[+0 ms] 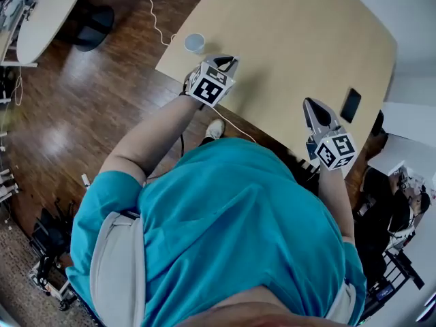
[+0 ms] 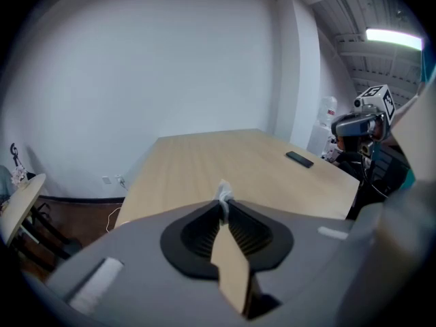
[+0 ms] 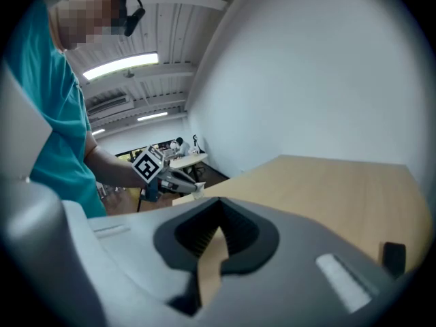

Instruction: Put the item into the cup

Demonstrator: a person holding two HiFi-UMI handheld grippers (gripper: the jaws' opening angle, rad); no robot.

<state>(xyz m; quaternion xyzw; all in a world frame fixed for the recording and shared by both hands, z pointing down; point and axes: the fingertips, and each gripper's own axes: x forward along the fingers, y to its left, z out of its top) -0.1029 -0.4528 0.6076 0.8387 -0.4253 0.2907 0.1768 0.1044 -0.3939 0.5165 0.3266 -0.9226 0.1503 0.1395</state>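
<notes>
Nearest, the person's teal shirt (image 1: 231, 230) fills the lower head view, with both forearms reaching out to the beige table (image 1: 293, 39).

The left gripper (image 1: 230, 61) hangs over the table's near left corner. In the left gripper view its jaws (image 2: 223, 203) are pinched nearly together on a small crumpled white item (image 2: 222, 191). The item is clamped at the very tips, and a tuft of it sticks out past them and above the table top. The right gripper view shows the same grip from the side, with the white item (image 3: 198, 186) at the end of the left gripper (image 3: 178, 180). The item is held in the air and does not touch the table.

The right gripper (image 1: 312, 105) is over the table's near edge, well to the right of the left one. Its jaws (image 3: 219, 207) are closed tip to tip with nothing between them.

A little farther on, the cup (image 1: 194, 43) stands upright on the table close to its left edge. It is just beyond the left gripper's tips and to their left, apart from the gripper and the item.

Farther right, a dark phone (image 1: 351, 105) lies flat on the table near its right edge.

Beyond the table's left edge, a white cable (image 1: 161, 9) trails across the wooden floor (image 1: 88, 94).
</notes>
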